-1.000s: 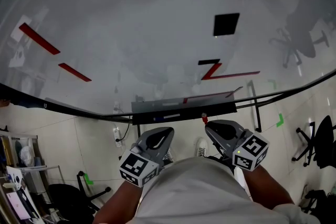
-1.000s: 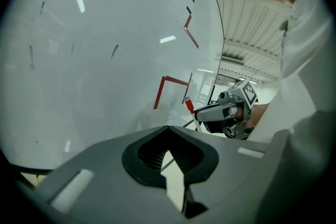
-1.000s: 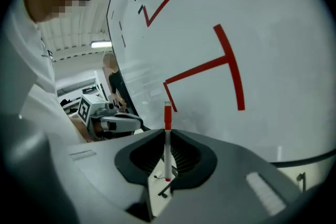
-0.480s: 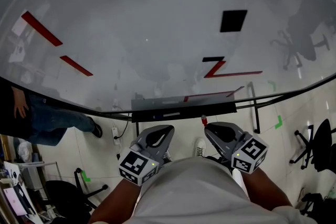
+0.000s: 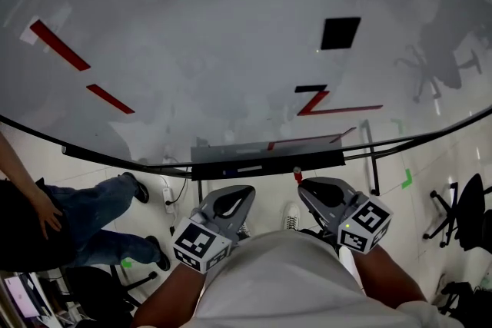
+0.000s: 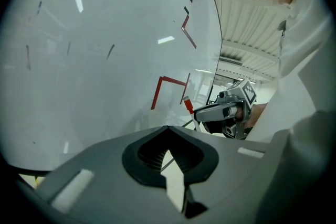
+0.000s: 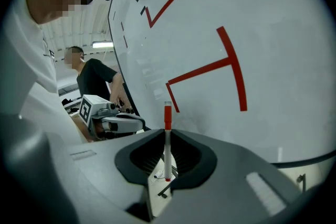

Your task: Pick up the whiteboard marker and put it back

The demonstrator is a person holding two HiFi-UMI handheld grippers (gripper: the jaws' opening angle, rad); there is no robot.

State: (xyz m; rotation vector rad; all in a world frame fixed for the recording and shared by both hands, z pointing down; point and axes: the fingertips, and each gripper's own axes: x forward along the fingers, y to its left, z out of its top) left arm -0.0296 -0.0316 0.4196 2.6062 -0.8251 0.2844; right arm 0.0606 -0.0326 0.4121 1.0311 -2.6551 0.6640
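Your right gripper (image 7: 166, 132) is clenched on the marker (image 7: 167, 152), which stands upright between the jaws with its red cap pointing up toward the whiteboard (image 5: 215, 50). Your left gripper (image 6: 168, 131) has its jaws together on nothing and rides low beside the right one, near your waist. The pick-up looks done, so what's left is most likely the return. The dark ledge (image 5: 269, 160) along the board's lower edge, just ahead of the marker's tip, seems the likely home for it. Bring the right gripper forward and level with that ledge, then turn your wrist so the marker lies along the ledge, not across it. An upright or crosswise marker would probably roll off. Lower it until the barrel rests on the ledge before you open the jaws, then draw straight back so they don't drag it. Hold the left gripper clear. Mind the person (image 5: 46, 219) at your left.
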